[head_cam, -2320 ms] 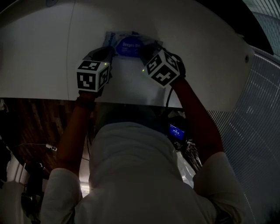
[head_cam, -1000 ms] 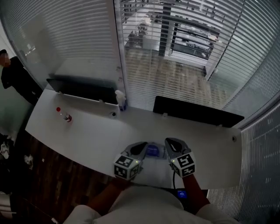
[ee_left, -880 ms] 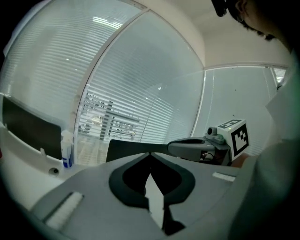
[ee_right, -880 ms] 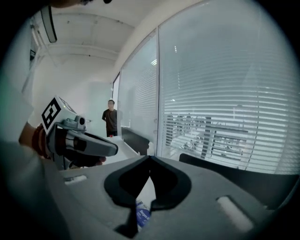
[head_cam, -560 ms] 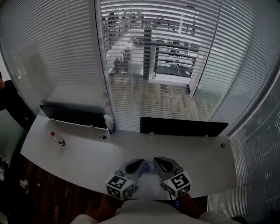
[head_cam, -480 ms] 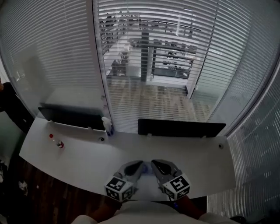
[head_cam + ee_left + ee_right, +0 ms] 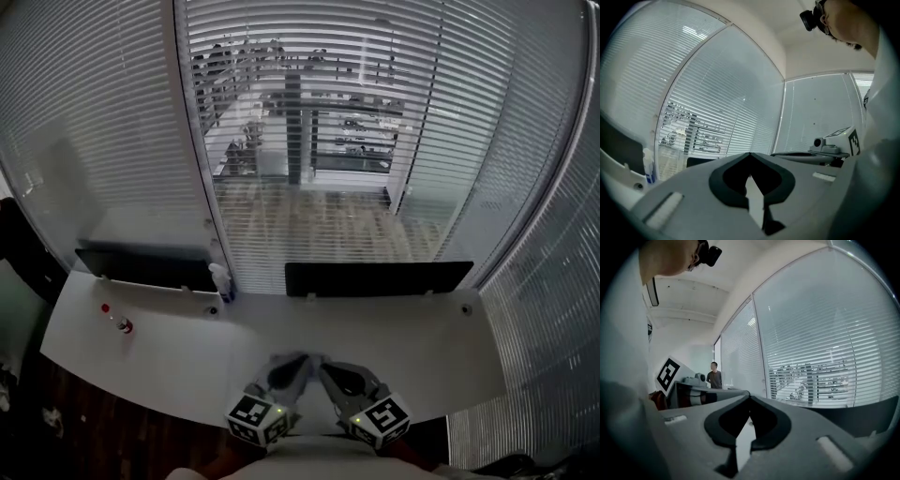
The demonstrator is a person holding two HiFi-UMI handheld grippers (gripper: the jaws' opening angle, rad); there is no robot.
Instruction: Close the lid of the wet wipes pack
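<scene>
Close to our body, over the near edge of the white desk (image 7: 169, 361), we hold the left gripper (image 7: 302, 360) and right gripper (image 7: 325, 367) level, tips almost meeting, both clenched on nothing. No view shows the wet wipes pack; we judge it lies beneath them. A spray bottle (image 7: 220, 279) stands well beyond.

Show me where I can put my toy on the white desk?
Biggest bare patch: the desk's right end, between the right dark panel and the front edge. Another lies between the small red-capped bottle and the left gripper. Crowded: the front middle, where it sits beside the right gripper.
</scene>
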